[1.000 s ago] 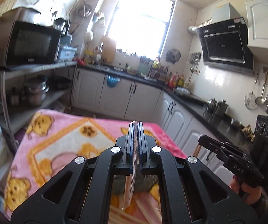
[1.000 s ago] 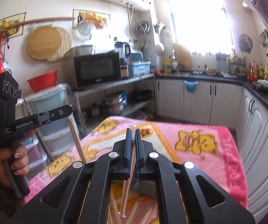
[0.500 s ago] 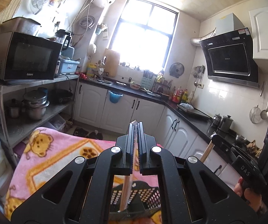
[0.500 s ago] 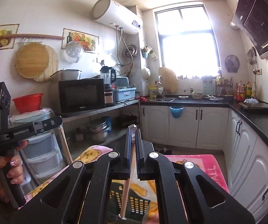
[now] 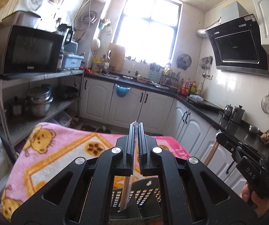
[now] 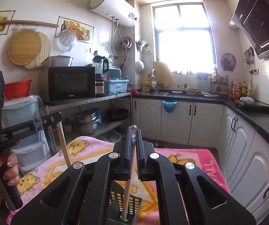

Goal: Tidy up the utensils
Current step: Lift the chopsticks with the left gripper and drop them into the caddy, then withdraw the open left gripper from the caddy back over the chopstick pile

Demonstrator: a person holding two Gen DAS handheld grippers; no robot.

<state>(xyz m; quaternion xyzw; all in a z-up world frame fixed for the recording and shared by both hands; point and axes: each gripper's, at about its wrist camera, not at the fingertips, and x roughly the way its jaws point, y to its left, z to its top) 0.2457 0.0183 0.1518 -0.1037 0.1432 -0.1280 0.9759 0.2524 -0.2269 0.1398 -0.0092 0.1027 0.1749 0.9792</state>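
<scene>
Both grippers clamped tight, each on one wrapped chopstick: left gripper [image 5: 136,131] has its chopstick [image 5: 127,185] pinched at the top end, tip hanging at 6 o'clock over the black holder [image 5: 145,195]; right gripper [image 6: 133,136] same, chopstick [image 6: 128,185] tip down in holder [image 6: 115,196] on the pink-blanket bench [image 6: 200,161]. Sticks look light, stiff and thin, with a slick film wrap that may slip or swing, so a grip near the top seems right

Both wrist views face the window [image 5: 147,30], sharing the microwave [image 6: 71,83].

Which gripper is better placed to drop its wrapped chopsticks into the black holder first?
Right, probably. The right gripper has its chopsticks tip at the black holder mouth; the left gripper looks similar.
</scene>
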